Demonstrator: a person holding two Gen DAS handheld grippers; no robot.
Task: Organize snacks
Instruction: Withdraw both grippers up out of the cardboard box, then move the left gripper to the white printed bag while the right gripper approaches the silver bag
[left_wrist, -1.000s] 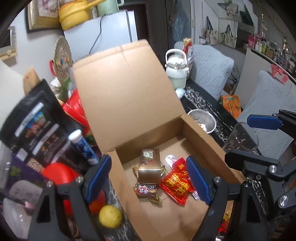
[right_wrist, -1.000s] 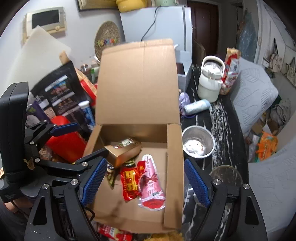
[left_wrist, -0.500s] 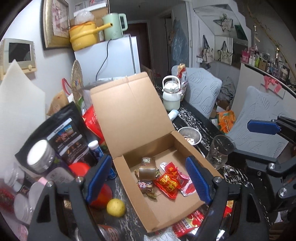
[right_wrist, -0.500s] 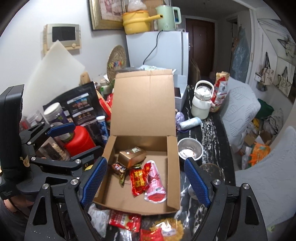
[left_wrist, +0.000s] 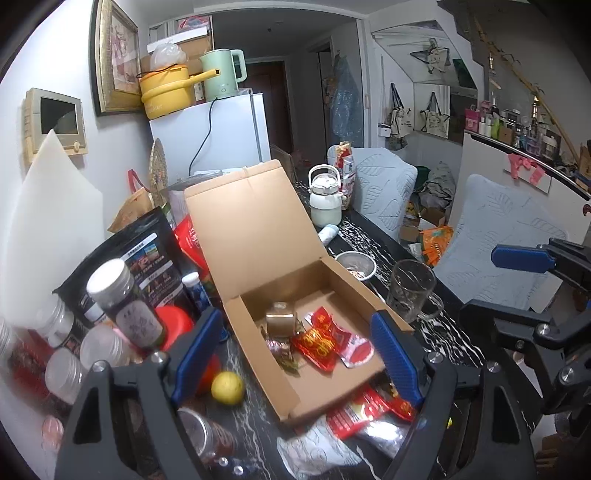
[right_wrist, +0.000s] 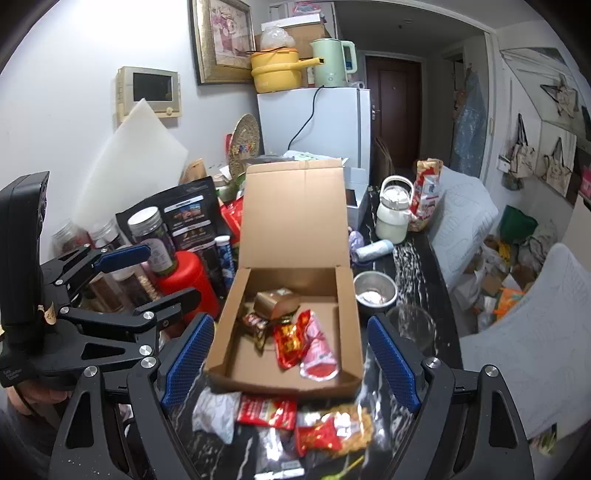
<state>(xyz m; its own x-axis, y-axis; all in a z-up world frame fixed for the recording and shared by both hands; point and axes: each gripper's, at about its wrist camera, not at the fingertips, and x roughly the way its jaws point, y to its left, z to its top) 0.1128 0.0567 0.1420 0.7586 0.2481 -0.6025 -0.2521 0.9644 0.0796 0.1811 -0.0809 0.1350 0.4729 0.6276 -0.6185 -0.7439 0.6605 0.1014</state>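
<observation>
Cardboard box (right_wrist: 236, 354) | lid upright at far side; red packet (right_wrist: 290, 341) lengthwise toward lid

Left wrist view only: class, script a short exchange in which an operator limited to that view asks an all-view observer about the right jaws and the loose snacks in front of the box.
Operator: Is the right gripper carrying anything?
Observer: No. The right wrist view shows the right gripper open, its jaws holding nothing.
Operator: What lies in front of the box, hidden behind my finger?
Observer: A yellowish crinkly packet lies beside a red packet, both outside the cardboard box.
</observation>
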